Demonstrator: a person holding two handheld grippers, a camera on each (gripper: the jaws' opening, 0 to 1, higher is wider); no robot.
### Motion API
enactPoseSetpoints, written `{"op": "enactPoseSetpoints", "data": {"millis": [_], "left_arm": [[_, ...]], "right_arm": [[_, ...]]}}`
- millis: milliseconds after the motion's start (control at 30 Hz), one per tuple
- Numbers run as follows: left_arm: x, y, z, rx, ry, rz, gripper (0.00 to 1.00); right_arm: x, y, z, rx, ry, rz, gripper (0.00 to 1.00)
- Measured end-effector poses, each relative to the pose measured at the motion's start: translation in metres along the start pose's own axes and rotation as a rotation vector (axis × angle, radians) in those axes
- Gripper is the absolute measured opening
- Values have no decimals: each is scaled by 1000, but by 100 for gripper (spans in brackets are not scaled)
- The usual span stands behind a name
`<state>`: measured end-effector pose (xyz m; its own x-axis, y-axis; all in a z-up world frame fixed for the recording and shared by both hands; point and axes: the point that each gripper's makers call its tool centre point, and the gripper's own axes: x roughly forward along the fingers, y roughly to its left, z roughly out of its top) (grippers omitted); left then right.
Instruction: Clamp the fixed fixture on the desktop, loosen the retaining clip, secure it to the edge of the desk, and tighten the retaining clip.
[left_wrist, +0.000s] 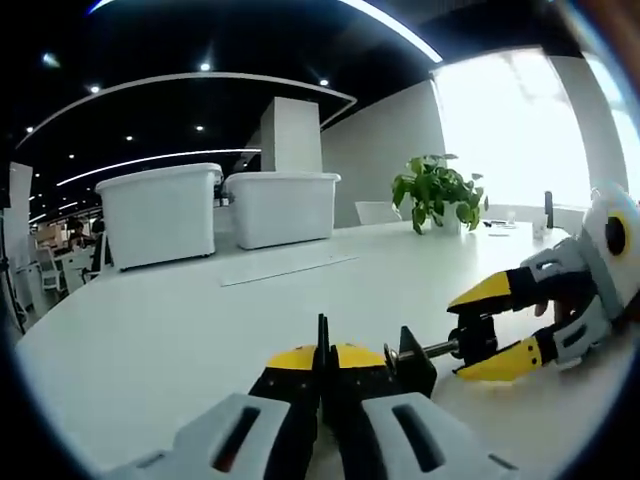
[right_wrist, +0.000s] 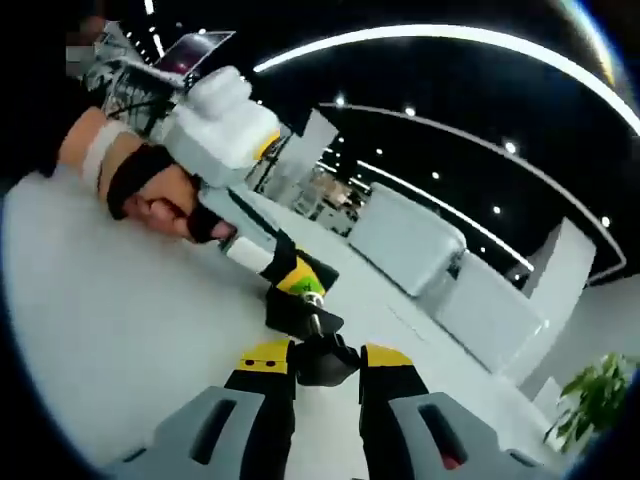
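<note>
Place: open-plan office
Evidence: long white desk (left_wrist: 150, 340), ceiling light strips (left_wrist: 395, 25), potted plant (left_wrist: 435, 190) at 1 o'clock, storage bins (left_wrist: 160, 212)

The left gripper view sits low over the white desk (left_wrist: 150, 340), facing two storage bins (left_wrist: 215, 210) at 11 o'clock and a potted plant (left_wrist: 436, 192) at 1 o'clock. The right gripper view, rolled, looks close across the same desk; both share the black clamp (right_wrist: 315, 335) and bins.
</note>
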<state>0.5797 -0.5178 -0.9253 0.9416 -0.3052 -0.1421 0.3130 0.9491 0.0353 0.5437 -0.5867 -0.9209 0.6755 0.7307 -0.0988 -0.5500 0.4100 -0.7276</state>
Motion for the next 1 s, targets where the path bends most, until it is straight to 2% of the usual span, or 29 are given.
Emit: {"op": "enactPoseSetpoints", "data": {"millis": [167, 267, 300, 367, 400, 433, 467, 533, 567, 633, 667, 733, 833, 933, 1000], "left_arm": [[0, 0, -1, 1, 0, 0, 4], [2, 0, -1, 12, -1, 2, 4], [2, 0, 0, 19, -2, 4, 4], [3, 0, 0, 31, -3, 4, 4], [4, 0, 0, 33, -4, 5, 4], [4, 0, 1, 36, -4, 5, 4], [4, -1, 1, 38, -5, 5, 4], [4, -1, 0, 39, -5, 5, 4], [4, -2, 0, 41, -5, 5, 4], [5, -2, 0, 52, -7, 5, 5], [5, -2, 0, 55, -8, 4, 5], [5, -2, 1, 51, -9, 2, 5], [5, -2, 0, 49, -9, 2, 5], [5, -2, 0, 49, -9, 1, 5], [5, -2, 1, 50, -10, 2, 5]], "right_arm": [[4, -3, -3, 9, -2, 10, 22], [5, -3, -10, 152, 6, 57, 25], [4, 1, -6, 330, -13, 105, 29], [0, -3, -5, 617, -11, 139, 34], [-1, -8, -6, 743, -12, 134, 35], [8, -12, -12, 847, -9, 140, 37], [11, -11, -16, 920, 2, 158, 40], [14, -2, -27, 967, 68, 188, 43], [15, -1, -31, 989, 86, 175, 42], [17, -8, -32, 1015, 71, 152, 36], [17, -11, -27, 1084, 40, 156, 33], [17, -11, -24, 1147, 26, 177, 31], [19, -11, -29, 1162, 50, 165, 25], [19, -13, -30, 1207, 56, 164, 24], [19, -12, -29, 1204, 45, 171, 23]]}}
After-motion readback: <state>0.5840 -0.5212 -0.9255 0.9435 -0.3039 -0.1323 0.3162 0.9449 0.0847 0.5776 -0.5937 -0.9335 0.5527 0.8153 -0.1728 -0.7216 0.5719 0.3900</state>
